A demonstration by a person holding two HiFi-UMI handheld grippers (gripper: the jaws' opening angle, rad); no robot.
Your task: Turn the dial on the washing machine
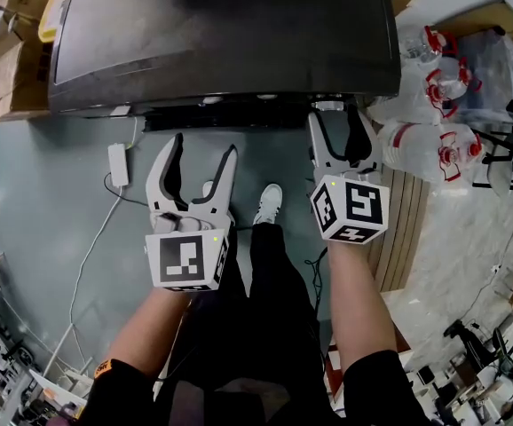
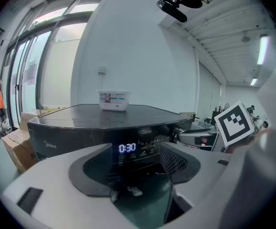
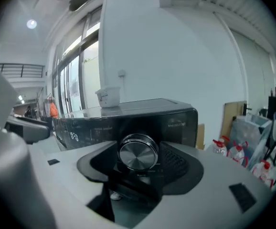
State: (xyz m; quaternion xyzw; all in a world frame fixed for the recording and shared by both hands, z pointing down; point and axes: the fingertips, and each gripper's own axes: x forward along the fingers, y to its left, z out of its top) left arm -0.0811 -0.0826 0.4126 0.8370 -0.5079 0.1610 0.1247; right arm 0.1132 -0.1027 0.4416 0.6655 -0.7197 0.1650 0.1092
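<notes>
The dark washing machine [image 1: 221, 34] fills the top of the head view. Its round silver dial [image 1: 328, 106] sticks out of the front panel at the right. My right gripper [image 1: 339, 122] is open, with its jaws either side of the dial [image 3: 138, 155], which spans nearly the whole gap; I cannot tell whether they touch it. My left gripper [image 1: 201, 149] is open and empty, held a little back from the panel. It faces the lit display [image 2: 127, 148], which reads 0:30.
A white tub [image 2: 113, 100] stands on the machine's lid. Cardboard boxes [image 1: 8, 51] sit to the left. Large water bottles [image 1: 425, 140] stand to the right. A white power adapter [image 1: 117, 164] with its cable lies on the floor, and a white shoe [image 1: 270, 204] shows below.
</notes>
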